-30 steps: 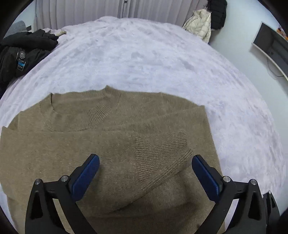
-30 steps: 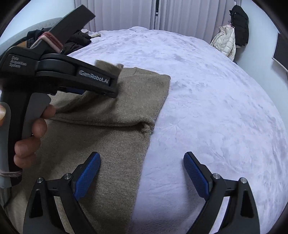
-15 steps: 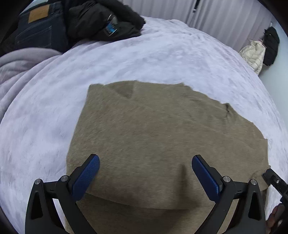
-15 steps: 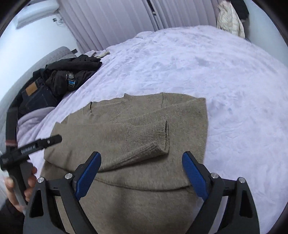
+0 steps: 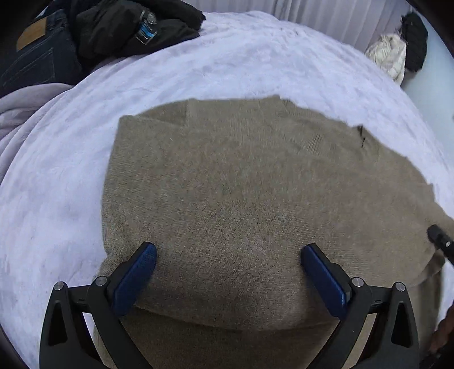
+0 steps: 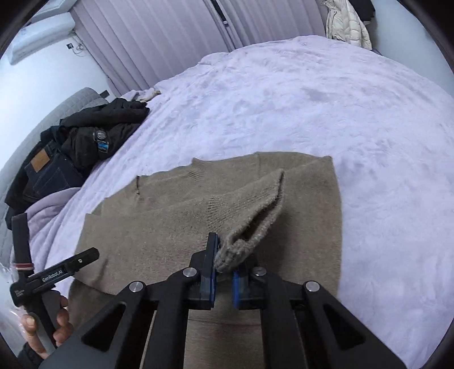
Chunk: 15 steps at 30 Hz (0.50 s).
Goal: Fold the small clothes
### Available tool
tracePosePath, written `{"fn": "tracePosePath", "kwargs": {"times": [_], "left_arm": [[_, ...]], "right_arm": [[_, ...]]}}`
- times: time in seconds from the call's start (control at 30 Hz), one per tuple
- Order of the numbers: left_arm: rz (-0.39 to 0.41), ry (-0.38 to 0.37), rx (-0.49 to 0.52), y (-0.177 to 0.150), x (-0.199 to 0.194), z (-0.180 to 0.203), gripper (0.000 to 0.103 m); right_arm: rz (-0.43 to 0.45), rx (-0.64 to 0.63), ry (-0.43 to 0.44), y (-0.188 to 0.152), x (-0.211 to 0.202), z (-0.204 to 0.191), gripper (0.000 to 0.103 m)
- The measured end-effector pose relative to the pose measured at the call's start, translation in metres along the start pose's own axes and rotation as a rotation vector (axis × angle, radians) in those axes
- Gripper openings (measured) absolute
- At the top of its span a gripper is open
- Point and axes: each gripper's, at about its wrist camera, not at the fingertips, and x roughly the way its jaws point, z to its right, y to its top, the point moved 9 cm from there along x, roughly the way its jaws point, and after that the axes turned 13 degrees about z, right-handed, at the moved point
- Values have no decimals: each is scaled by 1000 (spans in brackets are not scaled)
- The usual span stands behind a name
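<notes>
- Sweater (image 6: 176, 235), tan knit, lies spread on the lilac bedspread (image 6: 312, 108), partly folded, its neckline on the side away from both cameras.
- Its ribbed cuff (image 6: 255, 224) is lifted off the sweater's body and pinched in the right gripper (image 6: 224, 272), whose jaws have come together on the knit (the cuff's open end gapes just beyond the blue pads).
- The left gripper (image 5: 227, 272) hovers over the sweater's near part, jaws wide, blue pads (image 5: 136, 278) on either side of a raised fold, nothing between them; whether the pads touch the knit cannot be told.
- In the right wrist view that left gripper shows at the sweater's left edge, held by a hand (image 6: 48, 332).
- A dark tip of the right gripper pokes in at the sweater's right edge in the left wrist view.
- Beyond the sweater to the left, well apart from it, a heap of dark clothes (image 6: 105, 133) and jeans (image 6: 48, 170) lies at the bed's edge.
- Behind the bed, far from the sweater: curtains (image 6: 176, 37) and a pale puffer jacket (image 6: 346, 22) hanging at the right.
</notes>
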Motion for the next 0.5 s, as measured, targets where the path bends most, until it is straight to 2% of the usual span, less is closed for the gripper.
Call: {"fn": "tracePosePath", "kwargs": {"times": [0.07, 0.13, 0.17, 0.23, 0.3, 0.33, 0.37, 0.43, 0.5], "left_arm": [[20, 7, 11, 2, -4, 2, 103], [30, -31, -31, 9, -16, -1, 103], [50, -53, -51, 14, -24, -2, 103], [96, -72, -76, 25, -37, -6, 103], [105, -96, -81, 34, -37, -1, 103], [86, -103, -69, 34, -30, 5, 103], [56, -112, -38, 32, -21, 15, 103], [24, -113, 25, 27, -5, 30, 103], [31, -35, 104, 22, 8, 28, 103]], "right_arm": [[-71, 44, -13, -10, 12, 11, 15], [-73, 40, -16, -10, 8, 13, 19], [-43, 27, -49, -5, -1, 16, 24], [55, -16, -162, 7, -25, 26, 53], [193, -81, -249, 24, -52, 24, 65], [210, -114, -246, 27, -55, 16, 68], [185, -154, -216, 26, -49, 2, 68], [70, -213, -98, 10, -20, -32, 68], [-20, -263, -47, -8, 9, -52, 68]]}}
